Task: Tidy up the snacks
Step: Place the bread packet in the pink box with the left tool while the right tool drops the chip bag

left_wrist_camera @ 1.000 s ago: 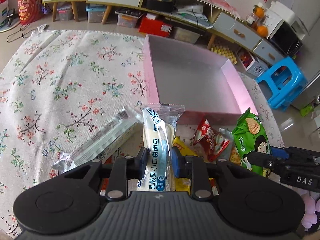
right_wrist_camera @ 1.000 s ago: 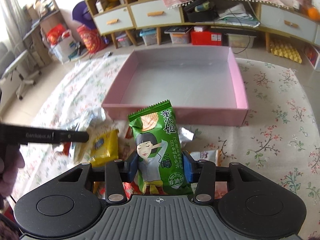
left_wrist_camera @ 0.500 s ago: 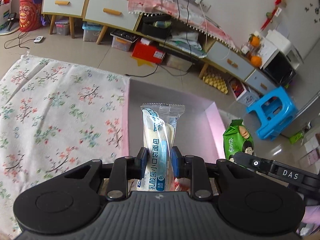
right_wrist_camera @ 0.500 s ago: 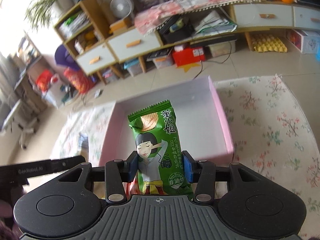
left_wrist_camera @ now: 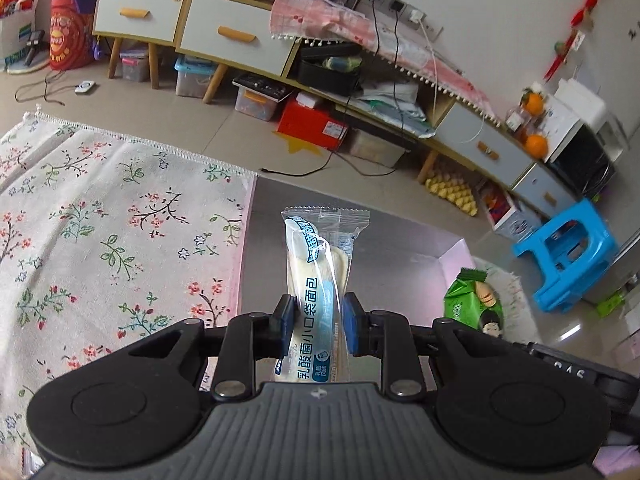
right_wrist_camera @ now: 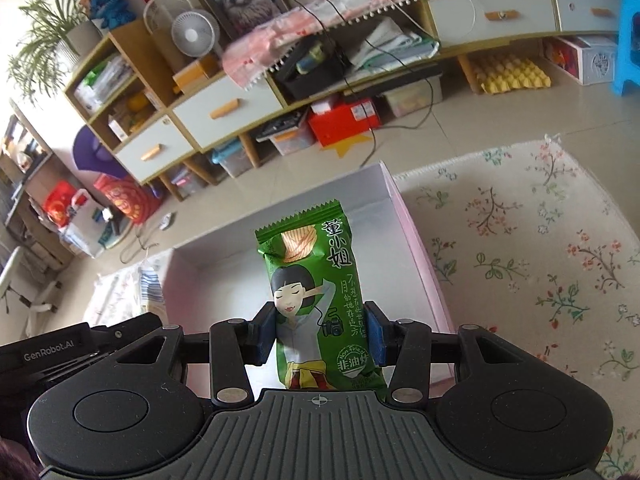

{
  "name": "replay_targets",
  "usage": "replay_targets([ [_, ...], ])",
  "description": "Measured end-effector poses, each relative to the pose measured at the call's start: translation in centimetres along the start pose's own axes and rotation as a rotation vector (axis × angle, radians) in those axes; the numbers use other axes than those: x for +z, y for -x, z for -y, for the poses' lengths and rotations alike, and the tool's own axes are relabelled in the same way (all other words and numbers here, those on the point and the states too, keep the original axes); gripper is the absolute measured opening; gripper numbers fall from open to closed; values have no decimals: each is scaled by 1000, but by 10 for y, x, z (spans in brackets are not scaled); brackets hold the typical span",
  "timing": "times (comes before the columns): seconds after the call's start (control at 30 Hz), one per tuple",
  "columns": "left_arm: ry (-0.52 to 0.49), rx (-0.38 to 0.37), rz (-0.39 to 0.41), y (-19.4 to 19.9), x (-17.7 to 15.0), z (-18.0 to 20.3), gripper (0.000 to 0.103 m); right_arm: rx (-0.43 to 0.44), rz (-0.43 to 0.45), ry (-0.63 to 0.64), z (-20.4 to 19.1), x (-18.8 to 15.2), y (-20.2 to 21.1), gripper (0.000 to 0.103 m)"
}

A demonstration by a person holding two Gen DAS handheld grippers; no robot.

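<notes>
Floral cloth bearing pink box (left_wrist_camera: 454, 254): my left gripper (left_wrist_camera: 316, 326) clamps bread packet (left_wrist_camera: 318, 280), right gripper (right_wrist_camera: 320, 334) clamps green chip bag (right_wrist_camera: 316, 300), both poised over it for stowing.

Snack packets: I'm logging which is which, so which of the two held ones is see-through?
The bread packet in the left tongs: its clear wrapper shows the pale roll inside. The green packet in the right tongs is opaque.
</notes>
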State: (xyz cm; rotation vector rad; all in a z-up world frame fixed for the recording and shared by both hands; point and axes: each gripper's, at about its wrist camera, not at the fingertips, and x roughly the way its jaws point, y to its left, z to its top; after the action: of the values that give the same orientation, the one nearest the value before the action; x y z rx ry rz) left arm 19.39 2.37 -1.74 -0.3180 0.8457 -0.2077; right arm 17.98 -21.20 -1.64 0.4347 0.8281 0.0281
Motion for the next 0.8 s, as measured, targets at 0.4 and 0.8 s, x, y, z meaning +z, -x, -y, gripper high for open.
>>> replay_targets([
  [0.4, -46, 87, -86, -4, -6, -3, 24, -78, -120, -10, 7, -6, -14, 44],
  [0.8, -81, 102, -120, -6, -6, 2, 27, -97, -162, -15, 3, -9, -12, 46],
])
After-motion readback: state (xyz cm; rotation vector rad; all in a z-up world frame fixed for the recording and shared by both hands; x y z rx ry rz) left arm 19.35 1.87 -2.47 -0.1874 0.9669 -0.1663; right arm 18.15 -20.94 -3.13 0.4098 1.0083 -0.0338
